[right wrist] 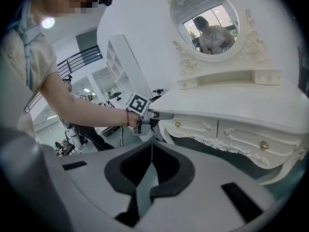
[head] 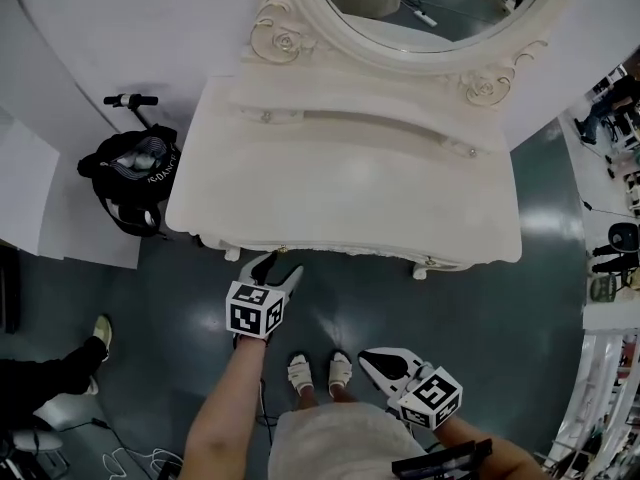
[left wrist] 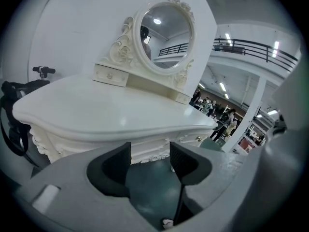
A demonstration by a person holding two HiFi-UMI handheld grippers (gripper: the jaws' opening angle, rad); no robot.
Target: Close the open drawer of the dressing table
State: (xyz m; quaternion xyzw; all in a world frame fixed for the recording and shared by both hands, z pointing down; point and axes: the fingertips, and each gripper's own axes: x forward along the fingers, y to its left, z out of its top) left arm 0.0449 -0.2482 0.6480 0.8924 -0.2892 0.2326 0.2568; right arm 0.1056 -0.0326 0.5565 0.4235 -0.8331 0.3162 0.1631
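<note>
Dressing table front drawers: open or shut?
Shut. In the right gripper view both front drawers sit flush with the carved front; from the head view nothing juts past the tabletop edge.

You stand on a glossy dark green floor (head: pixel 420 318) before a curved white wall (head: pixel 110 18); a black bag (head: pixel 135 173) sits by it (a handlebar (head: pixel 130 99) just above), and a railed balcony (left wrist: pixel 256 50) runs higher up.
</note>
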